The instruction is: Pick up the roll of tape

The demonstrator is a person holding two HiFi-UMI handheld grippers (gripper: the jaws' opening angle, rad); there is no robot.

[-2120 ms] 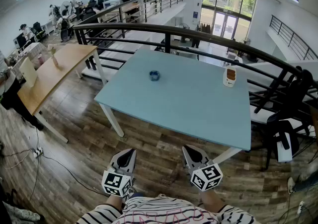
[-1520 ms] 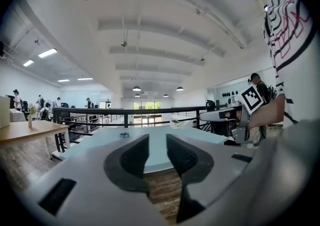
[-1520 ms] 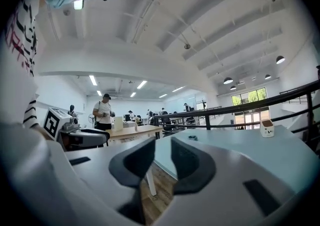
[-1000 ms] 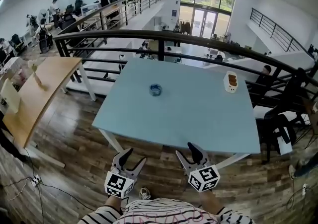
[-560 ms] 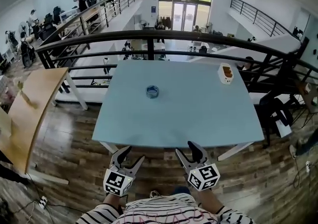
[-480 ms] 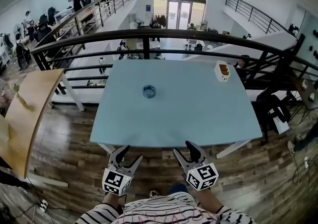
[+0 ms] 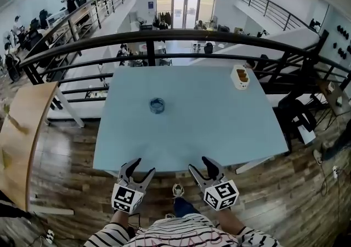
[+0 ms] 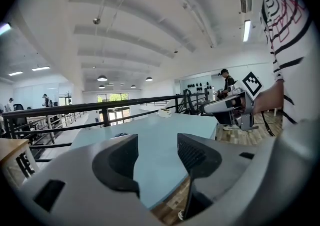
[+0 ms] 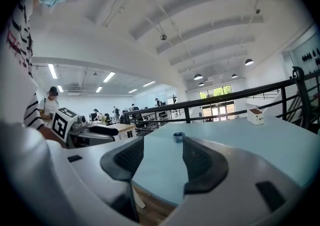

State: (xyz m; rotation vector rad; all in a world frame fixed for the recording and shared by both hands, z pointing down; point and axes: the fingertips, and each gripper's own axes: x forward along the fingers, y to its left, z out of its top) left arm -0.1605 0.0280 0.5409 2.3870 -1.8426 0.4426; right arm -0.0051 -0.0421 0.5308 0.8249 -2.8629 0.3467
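While the left gripper [image 7: 142, 167] hangs jaws apart and empty, the roll of tape [image 7: 157, 105] lies well ahead at 12 o'clock on the table [image 7: 219, 131]; right gripper [image 7: 201, 165] likewise spread, empty. Likely approach step: reach forward, straddle the roll.

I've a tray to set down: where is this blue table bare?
Most of the table is bare: the whole near half, from the roll of tape to the near edge, and the stretch between the tape and the white box at the far right. Nowhere is crowded.
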